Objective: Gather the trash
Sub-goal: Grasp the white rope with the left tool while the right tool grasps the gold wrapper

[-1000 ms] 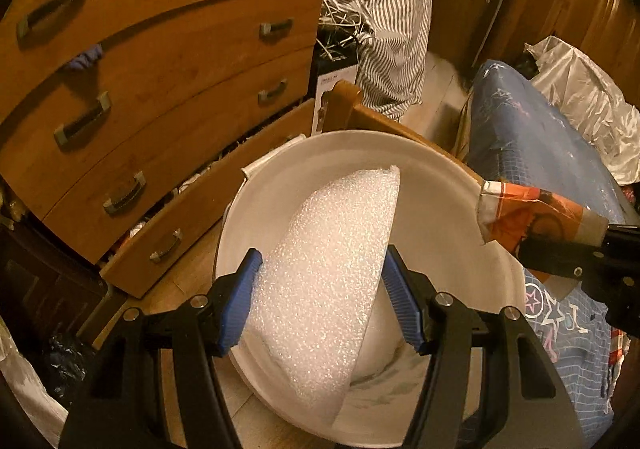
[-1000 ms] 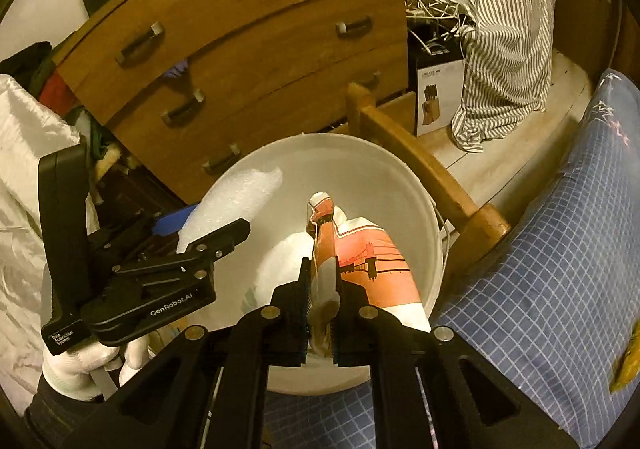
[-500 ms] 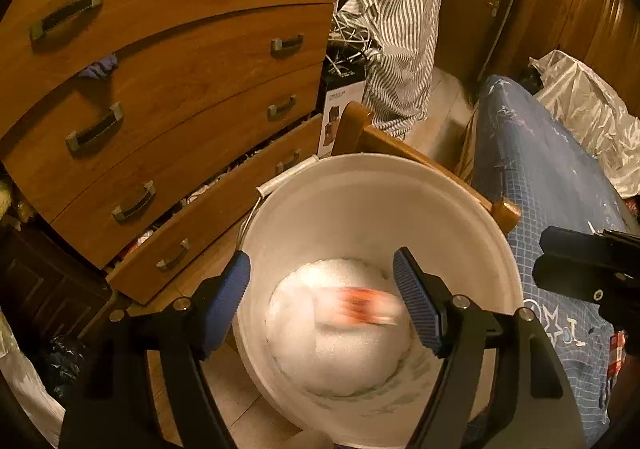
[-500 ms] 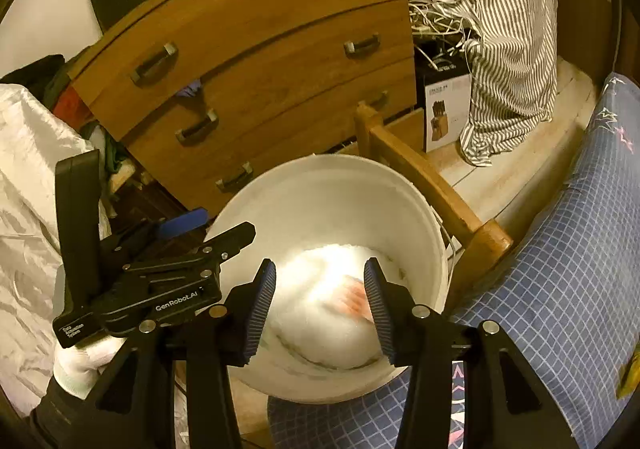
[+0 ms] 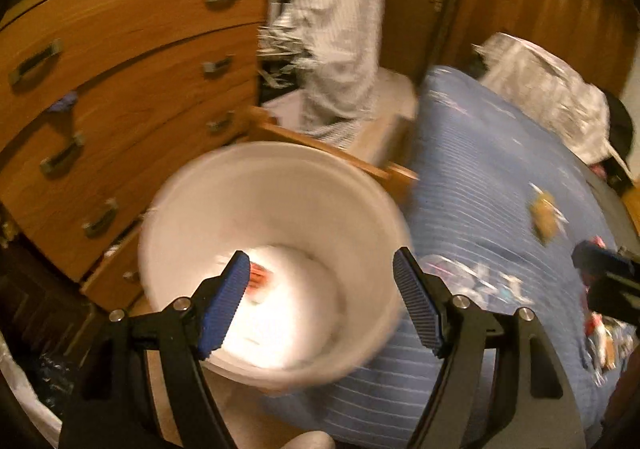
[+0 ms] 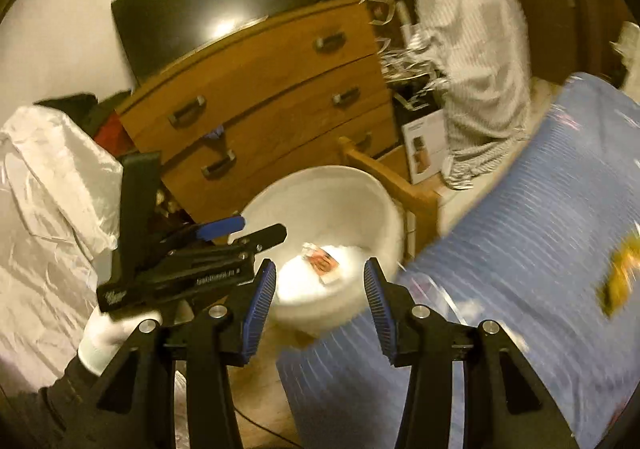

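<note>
Right wrist: wrapper [image 6: 325, 264] (in bucket [image 6: 360, 185]) beyond empty right hand-held gripper [image 6: 320, 291].

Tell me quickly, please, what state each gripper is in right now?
Left gripper: open, holding nothing.
Right gripper: open, holding nothing; the orange wrapper lies in the white bucket.

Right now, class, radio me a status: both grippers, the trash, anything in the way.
Left gripper open, empty. Right gripper open, empty. Orange wrapper and white foam in white bucket. Yellow scrap left on blue bedspread; path unobstructed.
</note>
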`<state>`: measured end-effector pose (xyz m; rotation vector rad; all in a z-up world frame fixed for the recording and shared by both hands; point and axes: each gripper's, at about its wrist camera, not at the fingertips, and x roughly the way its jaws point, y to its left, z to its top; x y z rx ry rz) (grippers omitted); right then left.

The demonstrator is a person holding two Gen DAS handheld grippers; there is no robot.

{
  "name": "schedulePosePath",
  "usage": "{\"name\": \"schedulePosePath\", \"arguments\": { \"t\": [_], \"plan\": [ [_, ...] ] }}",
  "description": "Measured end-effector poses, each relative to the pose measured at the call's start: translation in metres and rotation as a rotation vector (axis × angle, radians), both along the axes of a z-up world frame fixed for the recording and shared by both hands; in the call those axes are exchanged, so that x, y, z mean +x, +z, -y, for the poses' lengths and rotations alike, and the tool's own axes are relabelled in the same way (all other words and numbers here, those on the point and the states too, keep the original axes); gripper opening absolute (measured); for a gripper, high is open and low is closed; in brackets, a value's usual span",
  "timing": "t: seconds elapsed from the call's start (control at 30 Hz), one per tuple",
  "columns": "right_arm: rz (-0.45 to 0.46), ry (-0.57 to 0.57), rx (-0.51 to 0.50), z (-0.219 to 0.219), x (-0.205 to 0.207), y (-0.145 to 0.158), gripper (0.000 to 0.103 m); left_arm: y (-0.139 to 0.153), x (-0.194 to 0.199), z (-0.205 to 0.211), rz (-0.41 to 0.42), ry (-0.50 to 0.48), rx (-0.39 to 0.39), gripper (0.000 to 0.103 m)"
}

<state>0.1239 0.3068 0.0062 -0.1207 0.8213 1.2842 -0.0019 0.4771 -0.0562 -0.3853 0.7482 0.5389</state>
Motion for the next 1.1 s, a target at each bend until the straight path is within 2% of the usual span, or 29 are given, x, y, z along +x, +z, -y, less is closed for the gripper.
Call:
{"name": "schedulePosePath", "arguments": {
  "t": [0.1, 0.17, 0.2, 0.37, 0.47, 0.5, 0.6, 0.67, 0.77, 0.8, 0.83, 0.87, 0.93, 1.0, 1.1],
  "plan": [
    [0.013, -0.097, 0.001, 0.082, 0.009, -0.027, 0.048, -0.010, 0.023, 0.056, -0.002, -0.125, -0.014, 0.071],
    [0.024, -0.202, -0.013, 0.153, 0.018, -0.048, 0.048, -0.020, 0.038, 0.087, -0.018, -0.196, -0.028, 0.071],
    [0.032, -0.276, -0.028, 0.196, 0.025, -0.058, 0.048, -0.026, 0.046, 0.102, -0.029, -0.233, -0.034, 0.071],
    [0.099, -0.530, -0.143, 0.347, 0.047, -0.093, 0.048, -0.058, 0.085, 0.199, -0.090, -0.442, -0.065, 0.071],
    [0.057, -0.596, -0.216, 0.402, 0.069, -0.119, 0.048, -0.070, 0.099, 0.248, -0.108, -0.523, -0.083, 0.071],
    [0.031, -0.600, -0.231, 0.414, 0.077, -0.128, 0.048, -0.074, 0.102, 0.259, -0.112, -0.542, -0.091, 0.071],
    [-0.071, -0.567, -0.224, 0.427, 0.089, -0.154, 0.057, -0.079, 0.111, 0.293, -0.123, -0.586, -0.107, 0.071],
    [-0.078, -0.559, -0.205, 0.432, 0.097, -0.162, 0.065, -0.083, 0.115, 0.310, -0.134, -0.606, -0.114, 0.071],
    [-0.071, -0.557, -0.185, 0.439, 0.109, -0.163, 0.064, -0.090, 0.123, 0.332, -0.159, -0.629, -0.130, 0.071],
    [-0.061, -0.558, -0.188, 0.435, 0.111, -0.162, 0.062, -0.092, 0.122, 0.336, -0.166, -0.633, -0.130, 0.071],
    [-0.039, -0.569, -0.199, 0.430, 0.114, -0.162, 0.047, -0.094, 0.124, 0.343, -0.176, -0.639, -0.128, 0.071],
    [-0.022, -0.584, -0.200, 0.428, 0.115, -0.162, 0.039, -0.095, 0.125, 0.350, -0.181, -0.646, -0.129, 0.071],
    [-0.013, -0.629, -0.186, 0.436, 0.113, -0.159, 0.031, -0.096, 0.131, 0.363, -0.185, -0.663, -0.129, 0.071],
    [-0.018, -0.681, -0.166, 0.452, 0.107, -0.156, 0.028, -0.095, 0.136, 0.373, -0.181, -0.674, -0.137, 0.071],
    [0.007, -0.754, -0.161, 0.471, 0.088, -0.149, 0.027, -0.092, 0.149, 0.385, -0.160, -0.656, -0.154, 0.077]
  ]
}}
